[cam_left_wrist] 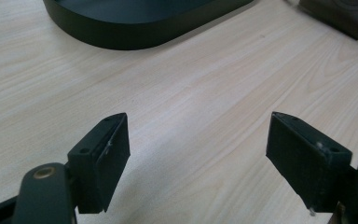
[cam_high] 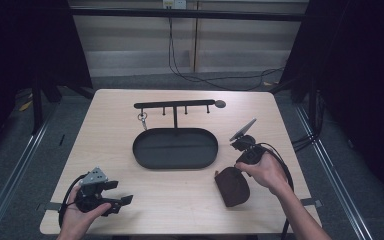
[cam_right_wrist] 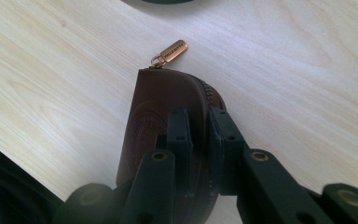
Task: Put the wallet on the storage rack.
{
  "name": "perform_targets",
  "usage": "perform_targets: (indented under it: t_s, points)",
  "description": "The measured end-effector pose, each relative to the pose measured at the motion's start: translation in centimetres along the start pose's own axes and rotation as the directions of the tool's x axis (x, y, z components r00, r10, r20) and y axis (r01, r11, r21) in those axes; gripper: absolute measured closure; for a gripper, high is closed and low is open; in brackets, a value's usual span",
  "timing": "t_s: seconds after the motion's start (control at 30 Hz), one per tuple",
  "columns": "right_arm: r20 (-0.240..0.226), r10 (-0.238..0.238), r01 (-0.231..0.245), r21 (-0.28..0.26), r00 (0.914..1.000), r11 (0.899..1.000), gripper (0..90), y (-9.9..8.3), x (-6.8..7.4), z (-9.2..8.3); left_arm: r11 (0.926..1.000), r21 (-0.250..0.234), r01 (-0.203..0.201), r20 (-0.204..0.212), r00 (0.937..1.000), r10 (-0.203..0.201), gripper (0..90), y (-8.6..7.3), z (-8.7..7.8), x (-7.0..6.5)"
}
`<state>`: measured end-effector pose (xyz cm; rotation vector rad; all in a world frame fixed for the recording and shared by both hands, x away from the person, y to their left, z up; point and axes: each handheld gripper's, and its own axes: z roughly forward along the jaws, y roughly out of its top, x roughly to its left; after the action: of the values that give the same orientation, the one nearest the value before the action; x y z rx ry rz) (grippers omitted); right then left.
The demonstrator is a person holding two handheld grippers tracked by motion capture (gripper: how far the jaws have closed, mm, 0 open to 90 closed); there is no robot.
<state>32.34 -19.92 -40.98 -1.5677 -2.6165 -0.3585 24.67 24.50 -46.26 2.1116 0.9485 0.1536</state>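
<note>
Brown leather coin pouch (cam_right_wrist: 168, 112) pinched edge-on between the closed jaws of the right gripper (cam_right_wrist: 199, 140), tilted up off a pale wood table (cam_high: 190, 200), zip pull (cam_right_wrist: 170, 52) dangling at the 11 o'clock corner of the pouch. Seen from above, pouch (cam_high: 232, 186) at about 4 o'clock from the table's middle, right gripper (cam_high: 240, 167) reaching down onto its upper edge.

Left gripper (cam_left_wrist: 198, 154) parked at 7 o'clock near the front edge, jaws spread wide over bare wood, holding nothing.

Black oval tray (cam_high: 175, 148) at the table's centre, with a black hook rack (cam_high: 175, 105) standing at its 12 o'clock rim and a small key ring (cam_high: 142, 118) hanging from the rack's left end.

Likely risks: grip looks narrow and set on the curved zip side, so the pouch could swing, twist or slip out if lifted fast. Soft leather may fold under the squeeze and slide free. Loose zip pull could snag a rack hook or the tray rim in passing.

Surface: light wood grain, smooth and uncluttered. Beyond: dark curtains at 9 and 3 o'clock, grey carpeted floor, pale panelled wall at 12 o'clock with a black cable (cam_high: 180, 65) trailing down from it.
</note>
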Motion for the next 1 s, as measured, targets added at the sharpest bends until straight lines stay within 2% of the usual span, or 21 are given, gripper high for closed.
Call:
perform_targets:
  t_s: [0.27, 0.4, 0.53, 0.73, 1.0]
  points:
    - [0.021, -0.01, 0.01, 0.012, 0.9997, 1.0, 82.4, 0.3, 0.2, -0.8, 1.0, -0.002, -0.001, 0.001, 1.0, 0.001, 21.5, 0.0, 0.0, 0.0]
    - [0.052, -0.005, 0.005, 0.004, 0.9987, 1.0, 82.8, 0.4, 0.3, -1.5, 1.0, 0.001, -0.002, 0.001, 1.0, 0.002, 21.5, 0.0, 0.0, 0.0]
    - [0.049, 0.017, -0.017, -0.001, 0.9987, 1.0, 82.8, 0.5, 0.0, -1.9, 1.0, -0.002, 0.001, 0.001, 1.0, -0.001, 21.4, 0.0, 0.0, 0.0]
    - [0.058, 0.017, -0.018, 0.021, 0.9982, 1.0, 82.9, 0.8, -0.1, -2.1, 0.9999, -0.014, 0.009, 0.003, 1.0, -0.009, 21.4, 0.1, 0.0, 0.0]
    - [0.074, 0.02, -0.022, 0.02, 0.997, 1.0, 82.9, 1.7, 0.0, -2.9, 0.9998, -0.015, 0.009, 0.013, 0.9999, -0.009, 20.2, 0.1, -0.1, 0.2]
